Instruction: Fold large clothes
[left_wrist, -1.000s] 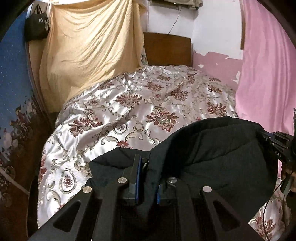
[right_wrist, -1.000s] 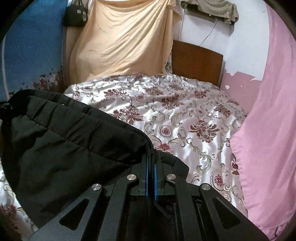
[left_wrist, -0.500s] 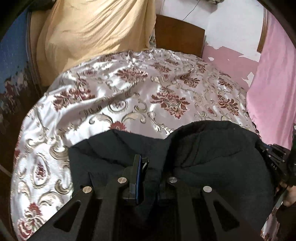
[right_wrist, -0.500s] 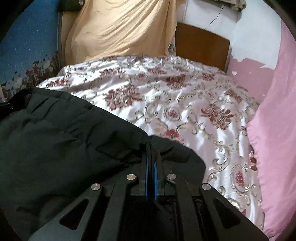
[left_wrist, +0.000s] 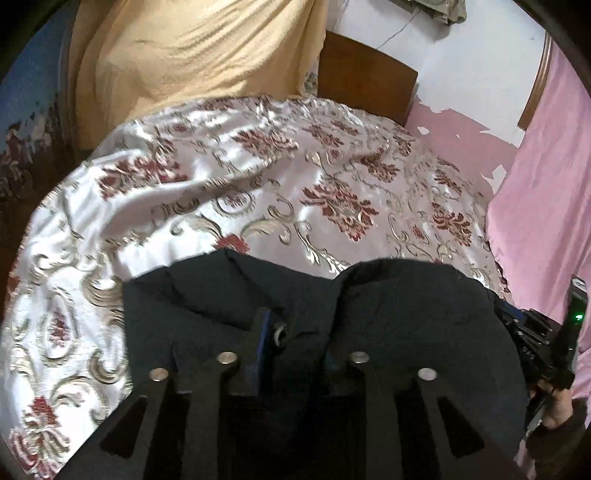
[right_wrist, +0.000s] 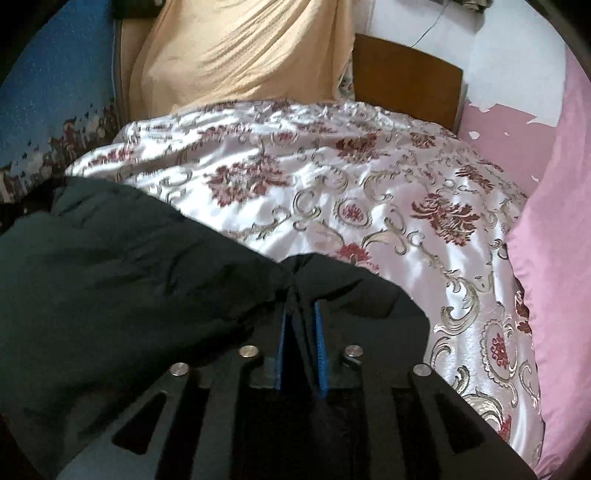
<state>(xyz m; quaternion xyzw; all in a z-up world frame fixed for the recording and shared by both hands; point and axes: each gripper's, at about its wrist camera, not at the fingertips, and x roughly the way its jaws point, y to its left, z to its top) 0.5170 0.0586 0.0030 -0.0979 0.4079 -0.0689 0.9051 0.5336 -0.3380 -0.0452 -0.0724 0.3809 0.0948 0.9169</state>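
A large black padded garment (left_wrist: 406, 325) lies bunched on the near part of the flowered satin bedspread (left_wrist: 221, 192). My left gripper (left_wrist: 295, 332) is low over its edge and its jaws are opening. A fold of the cloth lies loose between them and covers the right finger. In the right wrist view the same garment (right_wrist: 129, 277) spreads to the left. My right gripper (right_wrist: 300, 314) has its jaws opening too, its blue pads (right_wrist: 320, 350) parted around a thin fold that they no longer pinch. The right gripper's body (left_wrist: 535, 332) and a hand (left_wrist: 557, 406) show at the left view's right edge.
A pink curtain (right_wrist: 554, 221) hangs along the bed's right side. A yellow cloth (left_wrist: 184, 55) drapes at the back left, beside a brown wooden headboard (left_wrist: 365, 85). A blue wall (right_wrist: 48, 92) stands on the left. The bedspread (right_wrist: 369, 192) beyond the garment bears nothing.
Both grippers have sunk toward the bed with the garment, which now rests on the cover. Both pairs of jaws, shut on the cloth before, have parted.
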